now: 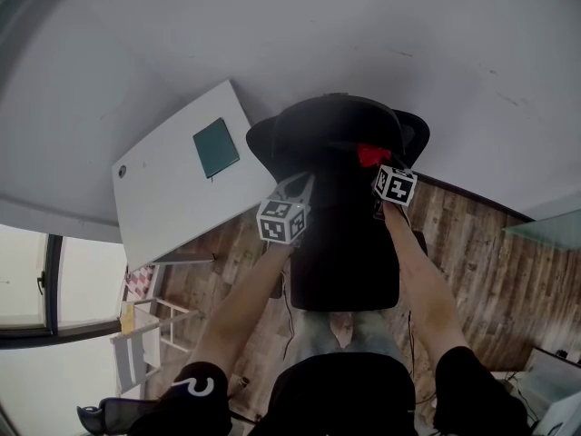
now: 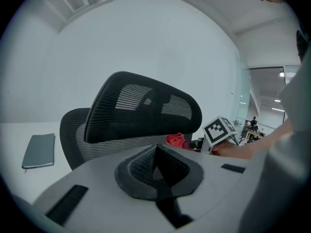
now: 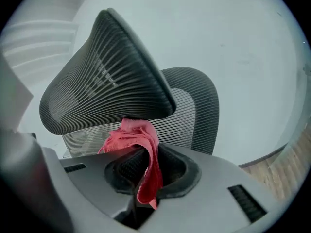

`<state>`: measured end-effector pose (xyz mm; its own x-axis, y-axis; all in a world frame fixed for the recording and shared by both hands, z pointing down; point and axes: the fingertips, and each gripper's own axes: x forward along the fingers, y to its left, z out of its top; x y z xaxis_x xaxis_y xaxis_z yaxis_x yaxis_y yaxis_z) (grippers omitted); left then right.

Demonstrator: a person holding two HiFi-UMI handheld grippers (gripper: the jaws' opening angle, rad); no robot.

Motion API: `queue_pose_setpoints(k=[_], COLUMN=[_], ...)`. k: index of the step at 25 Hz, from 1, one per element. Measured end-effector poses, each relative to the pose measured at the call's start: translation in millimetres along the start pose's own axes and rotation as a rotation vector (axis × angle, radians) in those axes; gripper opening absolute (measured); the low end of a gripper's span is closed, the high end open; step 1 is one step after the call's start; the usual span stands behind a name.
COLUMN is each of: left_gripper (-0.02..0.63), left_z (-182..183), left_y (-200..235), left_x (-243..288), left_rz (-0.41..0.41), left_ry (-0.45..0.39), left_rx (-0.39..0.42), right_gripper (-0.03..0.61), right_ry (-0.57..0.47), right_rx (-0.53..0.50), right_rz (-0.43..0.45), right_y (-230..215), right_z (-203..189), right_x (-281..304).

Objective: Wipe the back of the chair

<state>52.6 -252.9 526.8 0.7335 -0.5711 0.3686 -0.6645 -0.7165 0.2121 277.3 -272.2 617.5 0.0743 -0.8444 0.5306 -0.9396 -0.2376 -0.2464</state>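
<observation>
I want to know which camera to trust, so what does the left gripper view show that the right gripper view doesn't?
Only the left gripper view shows a grey-green notebook on the white table, a marker cube beside the cloth, and the left gripper, jaws together with nothing between them. Only the right gripper view shows the right gripper clamping the red cloth, plus wood floor. Both show the mesh headrest, the chair back and the cloth.

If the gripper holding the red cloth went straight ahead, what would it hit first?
Probably the chair's mesh back, just under the headrest; the red cloth in the right gripper looks almost against it.
</observation>
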Motion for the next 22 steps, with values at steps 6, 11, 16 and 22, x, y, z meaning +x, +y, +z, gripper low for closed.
queue_pose_setpoints(k=[6, 11, 16, 22], left_gripper=[0.025, 0.025, 0.025, 0.025], left_z=[0.6, -1.6, -3.2, -11.3], left_y=[-18.4, -37.3, -55.7, -77.0], left_x=[9.3, 20.5, 30.5, 38.8], left_rz=[0.003, 0.005, 0.008, 0.003], left_ry=[-0.003, -0.006, -0.009, -0.001], left_rx=[-0.001, -0.001, -0.001, 0.022], right_gripper=[0.072, 0.072, 0.072, 0.072], right_ry=[0.001, 0.002, -0.005, -0.017], right_rx=[-0.002, -0.010, -0.011, -0.023], right_rz=[-0.029, -0.056, -0.082, -0.090], right_y=[-31.4, -62.8, -96.3, -129.1], right_z=[3.5, 8.8, 13.6, 17.0], right_x=[-9.0, -18.8, -29.6, -42.4])
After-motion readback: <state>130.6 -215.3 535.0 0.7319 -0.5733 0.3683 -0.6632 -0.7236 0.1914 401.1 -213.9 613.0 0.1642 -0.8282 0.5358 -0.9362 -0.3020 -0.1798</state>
